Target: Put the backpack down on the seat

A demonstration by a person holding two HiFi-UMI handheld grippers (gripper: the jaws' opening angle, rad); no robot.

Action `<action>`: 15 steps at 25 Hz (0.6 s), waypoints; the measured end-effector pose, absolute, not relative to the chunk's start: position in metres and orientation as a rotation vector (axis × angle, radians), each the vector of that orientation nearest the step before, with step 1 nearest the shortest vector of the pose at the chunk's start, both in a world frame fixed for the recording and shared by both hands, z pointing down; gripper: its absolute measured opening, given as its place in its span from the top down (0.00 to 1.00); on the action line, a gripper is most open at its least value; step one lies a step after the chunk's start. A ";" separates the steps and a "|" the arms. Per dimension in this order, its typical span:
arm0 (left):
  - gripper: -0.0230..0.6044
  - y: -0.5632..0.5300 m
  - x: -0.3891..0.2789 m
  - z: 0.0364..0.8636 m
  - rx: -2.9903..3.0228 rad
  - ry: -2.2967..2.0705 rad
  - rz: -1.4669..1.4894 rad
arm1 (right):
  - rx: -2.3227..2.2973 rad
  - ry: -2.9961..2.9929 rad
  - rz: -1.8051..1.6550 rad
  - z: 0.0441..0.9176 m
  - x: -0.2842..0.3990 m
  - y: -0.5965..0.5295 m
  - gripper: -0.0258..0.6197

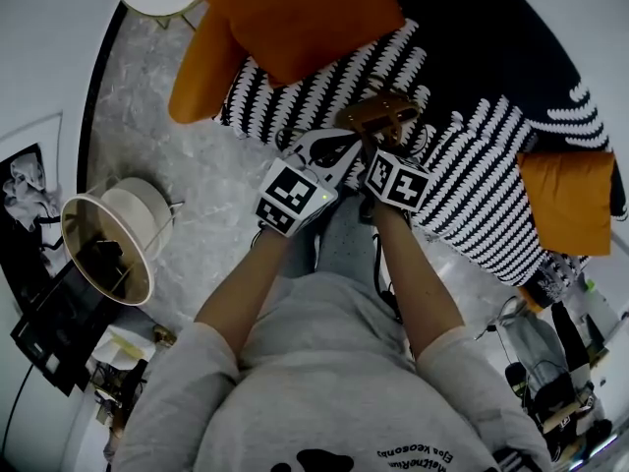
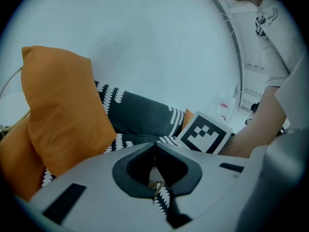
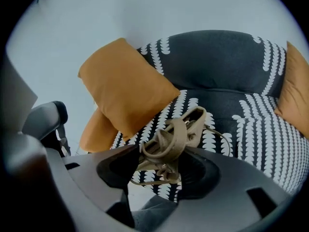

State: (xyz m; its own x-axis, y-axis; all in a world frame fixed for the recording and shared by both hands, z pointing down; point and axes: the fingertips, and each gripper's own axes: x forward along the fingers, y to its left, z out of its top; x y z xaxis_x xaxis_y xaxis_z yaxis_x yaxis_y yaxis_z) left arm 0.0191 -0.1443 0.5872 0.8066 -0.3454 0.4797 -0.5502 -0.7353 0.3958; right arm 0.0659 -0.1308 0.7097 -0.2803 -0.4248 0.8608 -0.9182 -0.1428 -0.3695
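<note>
A small tan backpack [image 1: 379, 114] lies on the front edge of the black-and-white patterned sofa seat [image 1: 472, 190]. In the right gripper view the backpack [image 3: 177, 129] has its bunched straps lying between the wide-apart jaws of my right gripper [image 3: 161, 159], and the pads do not press on them. In the head view my right gripper [image 1: 381, 148] points at the bag from just in front. My left gripper [image 1: 332, 151] is beside it to the left. In the left gripper view my left gripper [image 2: 154, 150] has its tips together, with only a sliver of seat fabric [image 2: 164, 197] showing through the gap.
A large orange cushion [image 1: 285, 18] leans at the sofa's left end and another cushion [image 1: 565, 200] sits at its right. A round white lampshade [image 1: 108, 239] stands on the marble floor [image 1: 197, 165] to my left. Bags and clutter [image 1: 550, 362] lie at the lower right.
</note>
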 end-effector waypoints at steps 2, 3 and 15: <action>0.93 -0.142 0.019 0.587 2.458 -0.659 0.519 | 1.529 -1.629 1.409 0.713 0.075 -0.125 0.58; 0.93 -0.141 0.020 0.586 2.458 -0.658 0.518 | 1.544 -1.606 1.403 0.711 0.080 -0.123 0.58; 0.93 -0.129 0.031 0.562 2.475 -0.659 0.524 | 1.503 -1.635 1.213 0.675 0.106 -0.113 0.56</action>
